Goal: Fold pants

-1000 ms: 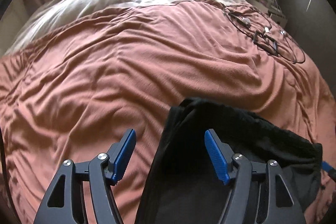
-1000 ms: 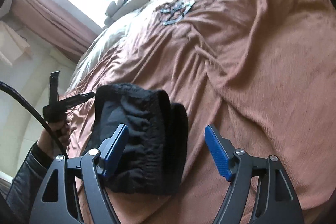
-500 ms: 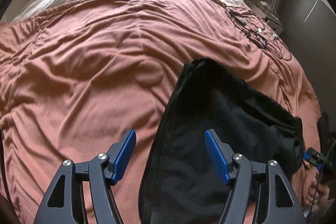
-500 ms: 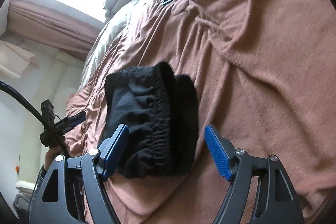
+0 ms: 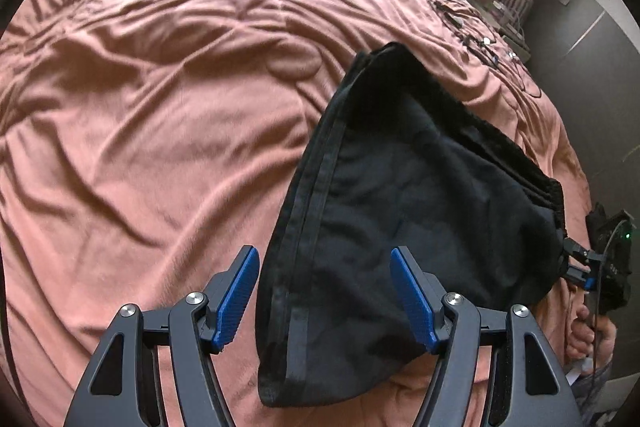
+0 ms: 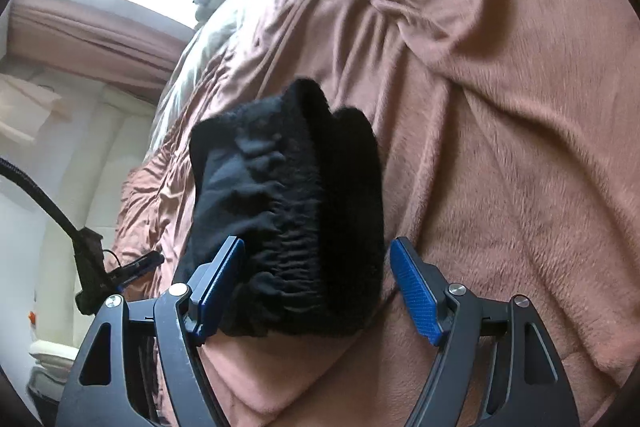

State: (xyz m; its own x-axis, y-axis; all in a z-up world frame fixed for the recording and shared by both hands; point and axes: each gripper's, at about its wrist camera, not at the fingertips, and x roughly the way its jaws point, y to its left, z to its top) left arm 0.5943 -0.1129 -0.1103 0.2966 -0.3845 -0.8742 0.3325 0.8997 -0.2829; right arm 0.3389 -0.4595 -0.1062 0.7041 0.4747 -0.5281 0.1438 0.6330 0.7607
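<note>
Pants folded, both grippers wide

Our left gripper (image 5: pixel 324 291) and right gripper (image 6: pixel 316 283) gape over the black pants (image 5: pixel 400 211), lower centre; we should press edges flat, judging alignment.

blanket (image 5: pixel 160 131) bare left, pants (image 5: pixel 400 207) right
</note>
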